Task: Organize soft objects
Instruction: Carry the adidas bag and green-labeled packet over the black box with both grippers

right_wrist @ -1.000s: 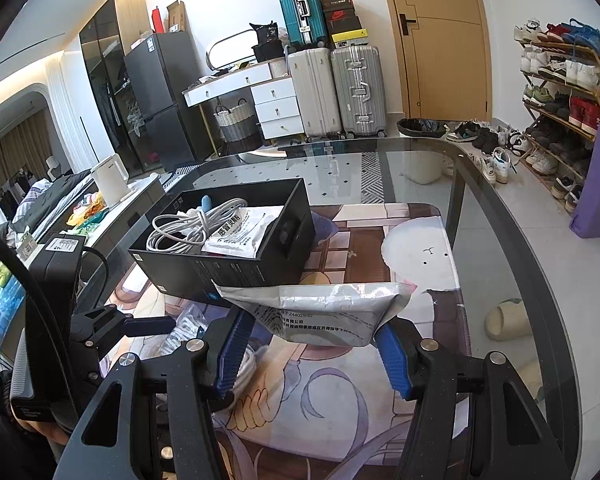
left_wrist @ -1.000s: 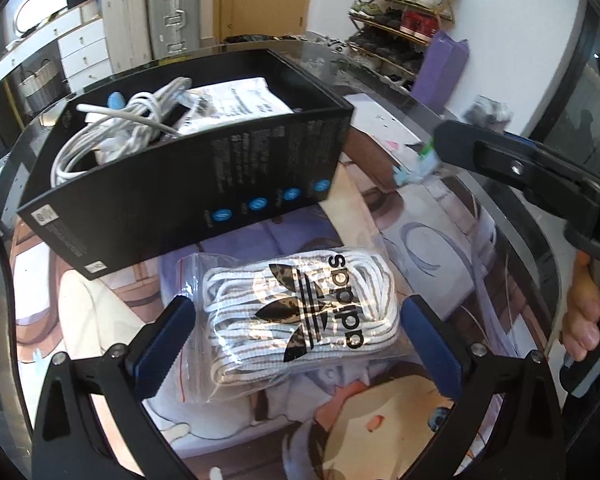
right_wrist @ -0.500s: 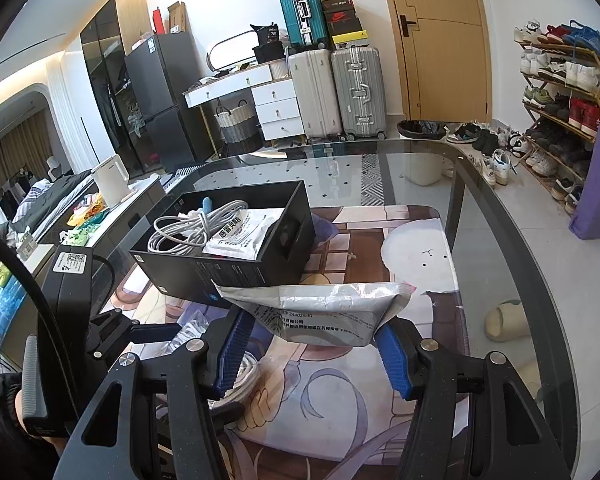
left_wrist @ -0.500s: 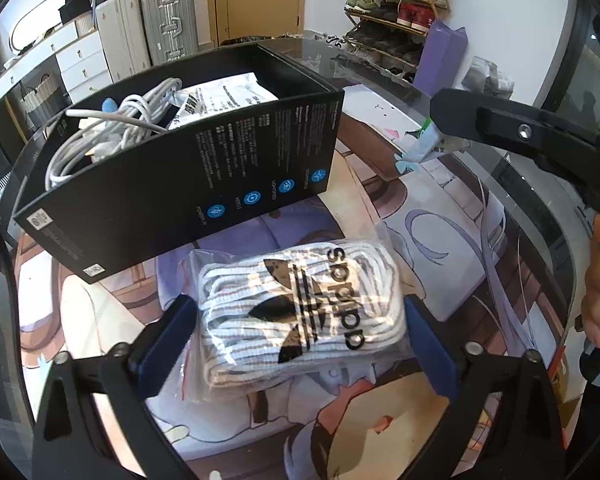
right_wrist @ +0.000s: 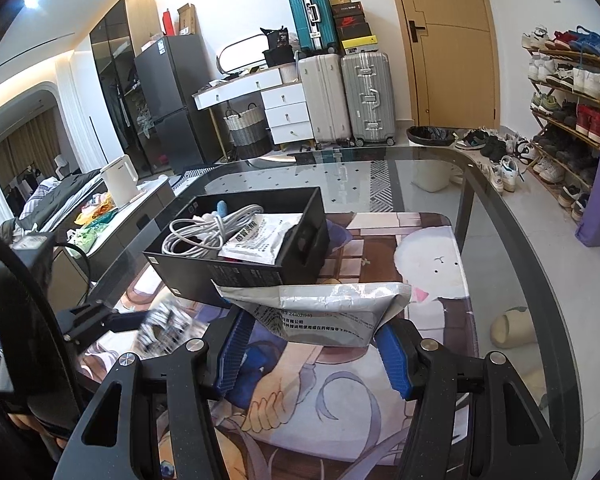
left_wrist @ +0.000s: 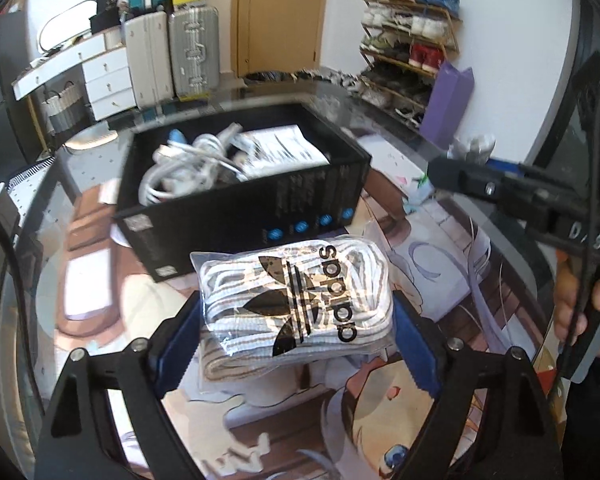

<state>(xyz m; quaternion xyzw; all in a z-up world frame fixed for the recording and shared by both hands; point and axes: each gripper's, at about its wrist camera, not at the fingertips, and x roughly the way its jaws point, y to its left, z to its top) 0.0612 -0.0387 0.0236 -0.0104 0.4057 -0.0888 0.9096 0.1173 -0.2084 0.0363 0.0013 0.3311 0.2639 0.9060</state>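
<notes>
Left wrist view: the left gripper has its blue pads pressed against the two sides of a clear bag of white laces, clamped on it just in front of the black box. The bag's long axis runs across the view from pad to pad; its black trefoil logo and lettering read sideways, with the tops of the letters toward the left pad. The bag's near lower edge is creased and partly hidden behind the left pad. Whether it is lifted clear of the printed mat cannot be told. Inside the box lie a coil of white cable and a white printed packet; both are blurred. To the right of the box the right gripper shows only from the side — its fingertips are out of frame.

Right wrist view: the right gripper squeezes a silver foil pouch between its pads, held in front of the black box and overlapping its near wall. The pouch's long axis lies left to right, sealed edge uppermost; its printed lines run level but are too small to read. Its lower corners are cut off by the pads. Left of the box, the left gripper and its bag are a smear of motion blur — only black-and-white flecks show.
</notes>
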